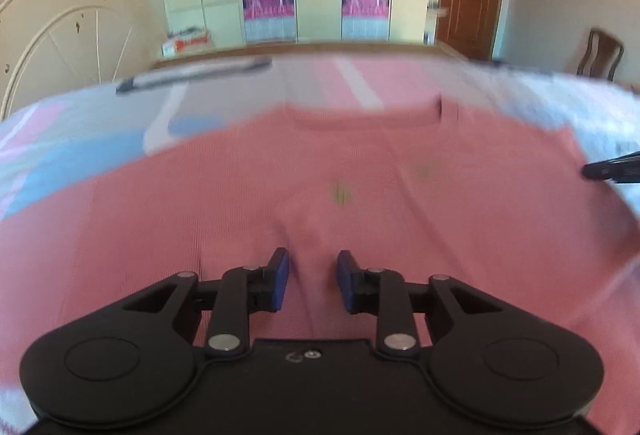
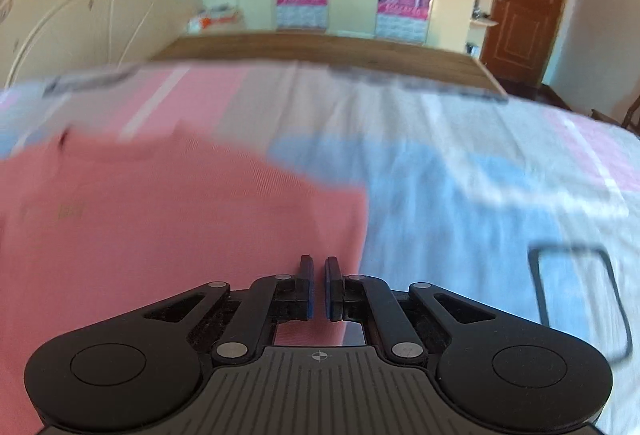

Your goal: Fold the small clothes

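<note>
A pink shirt (image 1: 320, 175) lies spread flat on the bed, neckline at the far side, with small green marks on its chest. My left gripper (image 1: 312, 275) hovers low over the shirt's near middle, open, blue pads apart, with only flat cloth showing in the gap. In the right wrist view the shirt (image 2: 160, 227) fills the left half. My right gripper (image 2: 317, 285) is over its right edge, pads together; I cannot tell whether cloth is pinched. The right gripper's tip (image 1: 612, 169) also shows at the shirt's right side in the left wrist view.
The bed sheet (image 2: 460, 203) has pale blue, pink and white patches. A thin black loop (image 2: 576, 299) lies on it to the right. A grey dark-edged strip (image 1: 192, 75) lies at the far side. A headboard (image 1: 72, 31), wardrobe, door and chair (image 1: 600, 53) stand beyond.
</note>
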`<state>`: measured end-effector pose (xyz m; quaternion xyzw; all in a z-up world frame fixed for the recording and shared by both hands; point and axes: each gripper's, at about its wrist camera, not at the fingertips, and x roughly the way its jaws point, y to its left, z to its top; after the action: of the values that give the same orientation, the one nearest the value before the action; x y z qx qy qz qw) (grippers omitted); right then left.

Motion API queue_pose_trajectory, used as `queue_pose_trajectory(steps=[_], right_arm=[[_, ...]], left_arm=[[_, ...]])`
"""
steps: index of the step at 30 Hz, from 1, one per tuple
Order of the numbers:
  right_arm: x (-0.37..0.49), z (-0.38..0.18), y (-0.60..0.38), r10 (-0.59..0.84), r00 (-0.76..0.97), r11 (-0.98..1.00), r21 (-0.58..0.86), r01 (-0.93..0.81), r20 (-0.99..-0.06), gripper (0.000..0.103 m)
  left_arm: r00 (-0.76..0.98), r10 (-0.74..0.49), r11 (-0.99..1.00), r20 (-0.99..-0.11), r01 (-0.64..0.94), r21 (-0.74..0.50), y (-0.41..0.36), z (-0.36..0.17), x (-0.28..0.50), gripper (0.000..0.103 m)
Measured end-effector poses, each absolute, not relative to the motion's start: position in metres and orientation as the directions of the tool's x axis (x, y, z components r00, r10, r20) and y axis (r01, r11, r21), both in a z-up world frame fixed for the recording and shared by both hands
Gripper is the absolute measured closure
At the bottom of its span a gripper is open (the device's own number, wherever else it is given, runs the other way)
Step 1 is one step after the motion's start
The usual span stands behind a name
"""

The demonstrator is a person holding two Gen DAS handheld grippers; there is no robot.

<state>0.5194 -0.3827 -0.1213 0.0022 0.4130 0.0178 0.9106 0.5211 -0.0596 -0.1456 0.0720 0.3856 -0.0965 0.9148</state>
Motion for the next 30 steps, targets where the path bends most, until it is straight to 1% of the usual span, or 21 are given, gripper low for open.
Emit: queue_pose_trajectory(steps=[2,3,4,6,7,8,9,12,13,14,15,16,17,18,22,30], right_arm=[[0.494,-0.122,-0.376,-0.005,0.678,0.999,-0.039,-0.035,-0.735,0.1],[0.484,-0.118,-0.373,-0.036,0.686,0.997,-0.071,-0.024,-0.727,0.1],[0.472,-0.114,-0.372,-0.037,0.702,0.997,-0.072,-0.021,-0.712,0.1],[0.451,-0.108,-0.366,0.014,0.722,0.998,-0.031,-0.05,-0.692,0.1],[0.444,-0.11,-0.362,0.026,0.717,0.998,-0.026,-0.061,-0.697,0.1],[0.44,-0.114,-0.358,0.031,0.701,0.998,-0.022,-0.067,-0.712,0.1],[0.441,-0.121,-0.357,0.025,0.676,0.998,-0.019,-0.057,-0.737,0.1],[0.44,-0.117,-0.355,0.005,0.674,0.999,-0.024,-0.034,-0.738,0.099],[0.438,-0.111,-0.354,0.009,0.69,0.999,-0.018,-0.031,-0.724,0.099],[0.429,-0.106,-0.356,0.016,0.706,1.0,-0.007,-0.03,-0.708,0.098],[0.427,-0.107,-0.356,0.018,0.703,1.0,-0.004,-0.03,-0.711,0.087],[0.428,-0.112,-0.355,0.008,0.679,1.0,-0.013,-0.025,-0.734,0.078],[0.43,-0.12,-0.355,-0.001,0.649,0.999,-0.022,-0.024,-0.761,0.072],[0.428,-0.124,-0.354,-0.002,0.662,0.999,-0.027,-0.027,-0.75,0.072],[0.432,-0.118,-0.353,0.0,0.652,1.0,-0.014,-0.017,-0.759,0.072],[0.427,-0.124,-0.353,-0.017,0.651,1.0,-0.018,0.004,-0.759,0.072]], left_arm=[[0.703,-0.104,0.974,-0.703,0.215,0.071,-0.056,-0.141,0.506,0.077],[0.711,-0.107,0.978,-0.695,0.202,0.056,-0.054,-0.138,0.5,0.078],[0.719,-0.118,0.98,-0.685,0.195,0.036,-0.052,-0.134,0.495,0.079],[0.727,-0.123,0.977,-0.675,0.207,0.044,-0.056,-0.134,0.488,0.079],[0.712,-0.119,0.975,-0.692,0.217,0.056,-0.059,-0.139,0.489,0.077],[0.688,-0.112,0.974,-0.717,0.218,0.057,-0.062,-0.146,0.492,0.077],[0.696,-0.107,0.975,-0.71,0.214,0.062,-0.063,-0.15,0.489,0.077],[0.71,-0.105,0.976,-0.696,0.208,0.065,-0.062,-0.139,0.485,0.078],[0.726,-0.105,0.975,-0.68,0.21,0.074,-0.061,-0.136,0.482,0.078],[0.722,-0.093,0.973,-0.686,0.211,0.09,-0.061,-0.138,0.481,0.078],[0.697,-0.082,0.973,-0.712,0.211,0.095,-0.06,-0.143,0.483,0.077],[0.681,-0.089,0.973,-0.727,0.215,0.082,-0.057,-0.148,0.484,0.077],[0.691,-0.096,0.973,-0.716,0.218,0.079,-0.056,-0.148,0.483,0.076],[0.689,-0.096,0.973,-0.718,0.219,0.079,-0.055,-0.147,0.483,0.076],[0.684,-0.092,0.972,-0.723,0.218,0.083,-0.056,-0.144,0.481,0.076],[0.683,-0.098,0.967,-0.724,0.236,0.092,-0.06,-0.149,0.486,0.076]])
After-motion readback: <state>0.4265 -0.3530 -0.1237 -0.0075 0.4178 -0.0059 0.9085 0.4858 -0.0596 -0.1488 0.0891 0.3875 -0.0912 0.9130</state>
